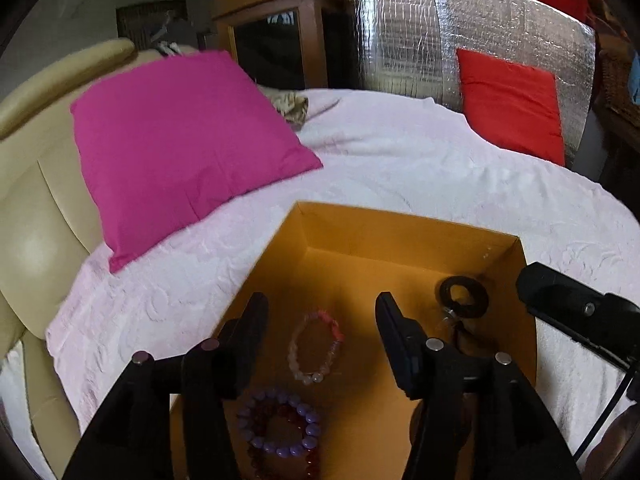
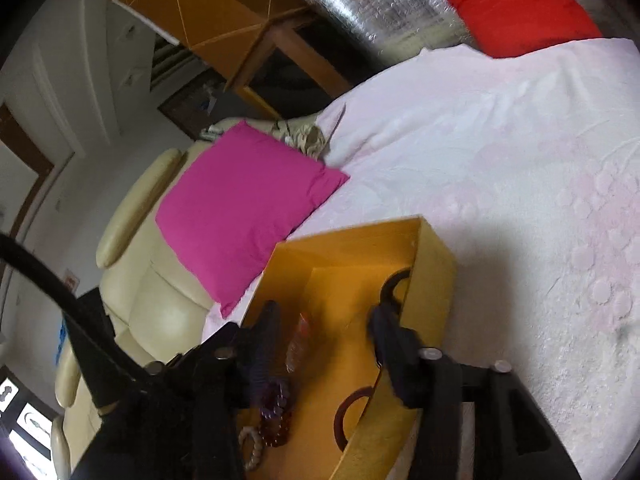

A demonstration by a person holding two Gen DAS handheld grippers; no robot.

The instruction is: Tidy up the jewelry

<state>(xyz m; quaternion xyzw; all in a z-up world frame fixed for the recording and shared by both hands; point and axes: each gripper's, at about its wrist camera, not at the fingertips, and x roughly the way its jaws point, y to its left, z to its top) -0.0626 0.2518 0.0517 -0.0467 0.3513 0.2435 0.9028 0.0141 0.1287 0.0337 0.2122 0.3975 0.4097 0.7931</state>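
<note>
The left gripper (image 1: 320,320) hung wide open and empty over the orange box (image 1: 400,224), a pink beaded bracelet (image 1: 316,344) lying between its fingers on the box floor. The right gripper (image 2: 324,328) was also spread, holding nothing. A purple bracelet (image 1: 280,424) lay nearer, a black ring (image 1: 464,292) by the far right corner.

Your left wrist view looks down and forward, close over the orange box (image 1: 400,240) at lower centre of frame. Your right wrist view is rolled, box (image 2: 360,240) at lower centre. Both share the box, bed (image 1: 440,168) and magenta pillow (image 1: 180,148).
</note>
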